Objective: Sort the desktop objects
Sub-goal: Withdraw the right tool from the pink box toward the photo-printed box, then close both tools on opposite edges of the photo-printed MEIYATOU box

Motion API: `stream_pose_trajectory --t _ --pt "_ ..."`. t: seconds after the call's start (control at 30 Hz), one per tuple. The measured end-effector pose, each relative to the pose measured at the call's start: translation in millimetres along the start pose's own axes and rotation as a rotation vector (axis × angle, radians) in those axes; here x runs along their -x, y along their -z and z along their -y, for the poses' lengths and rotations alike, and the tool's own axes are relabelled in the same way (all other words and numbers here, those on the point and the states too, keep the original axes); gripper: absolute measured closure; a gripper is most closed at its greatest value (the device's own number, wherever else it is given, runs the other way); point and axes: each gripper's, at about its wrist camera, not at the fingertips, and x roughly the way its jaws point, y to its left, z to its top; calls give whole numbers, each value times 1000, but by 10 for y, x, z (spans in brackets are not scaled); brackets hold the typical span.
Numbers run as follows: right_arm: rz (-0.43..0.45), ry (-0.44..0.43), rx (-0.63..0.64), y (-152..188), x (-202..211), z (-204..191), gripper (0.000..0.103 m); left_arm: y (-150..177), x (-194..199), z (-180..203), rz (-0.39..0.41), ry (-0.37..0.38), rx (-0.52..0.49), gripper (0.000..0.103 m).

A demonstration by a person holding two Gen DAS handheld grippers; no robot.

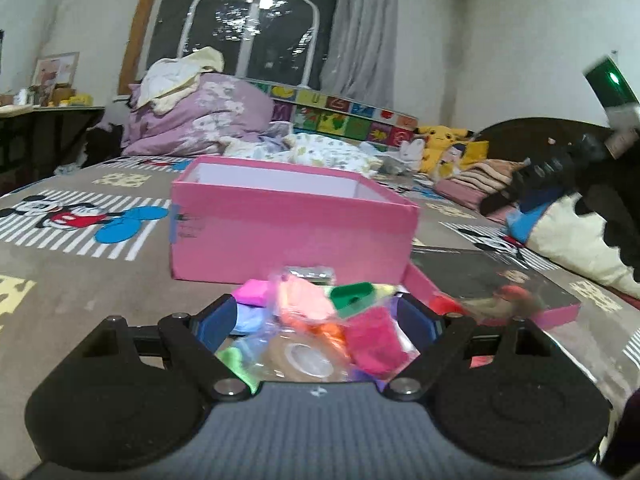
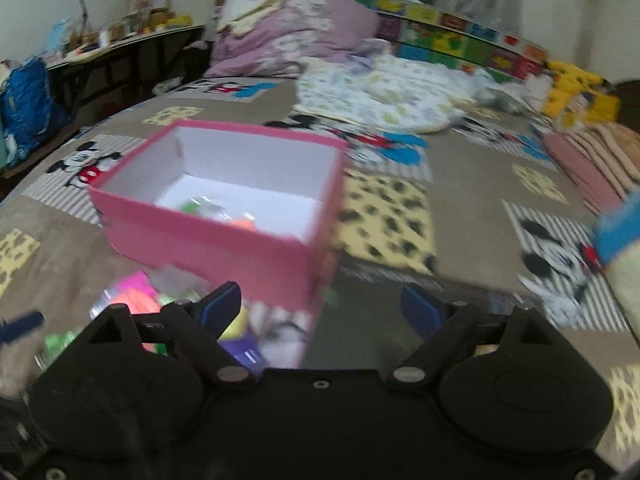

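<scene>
Nearest the left wrist lens, the left gripper (image 1: 316,316) stands with its jaws spread wide over a heap of small things (image 1: 316,320) in clear wrapping: pink, orange and magenta blocks, a green plastic piece (image 1: 354,298) and a roll of clear tape (image 1: 306,360). The blue pads flank the heap on both sides; whether either pad touches it I cannot tell, and nothing is clamped.

Beyond the heap sits the pink box (image 1: 292,236), open at the top, on a cartoon-mouse bedspread (image 1: 80,224). From this low angle only its outer wall and white inner rim show, not its contents. To the right, just beside the box, its lid (image 1: 496,292) lies flat with a dark printed inside, and a blurred red object rests on it. At the far right edge, the other tool's dark body, with a green light, hangs above the bed.

The right wrist view looks down into the same pink box (image 2: 224,236) and shows what the first cannot: a few bright items, green and orange, already lie on its white floor. Left of and below the box, part of the colourful heap (image 2: 136,292) shows, smeared by motion. The right gripper (image 2: 320,306) has its jaws wide apart with nothing between them, hovering over the box's near corner and the lid.

No writing or label can be read in either view.
</scene>
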Motion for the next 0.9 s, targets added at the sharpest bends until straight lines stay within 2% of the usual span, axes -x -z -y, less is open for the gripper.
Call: stream_pose_trajectory --t 0.17,0.3,0.43,0.53,0.73,0.9 --pt "3 74 -107 476 205 534 16 71 -21 183 -44 31 -25 16" --pt "49 125 -213 906 364 857 16 27 -58 366 -114 -4 -59 16" --pt "123 113 -347 1325 492 1012 16 -55 -84 560 -194 -62 -111 16" --pt "142 76 -422 1599 490 1053 16 -100 -67 678 -237 -90 -135 16" --pt "232 66 -344 1744 640 944 16 -219 55 903 -282 -97 -163 16" --pt "274 51 -344 1849 739 967 16 -322 158 1070 -292 -93 -151 16"
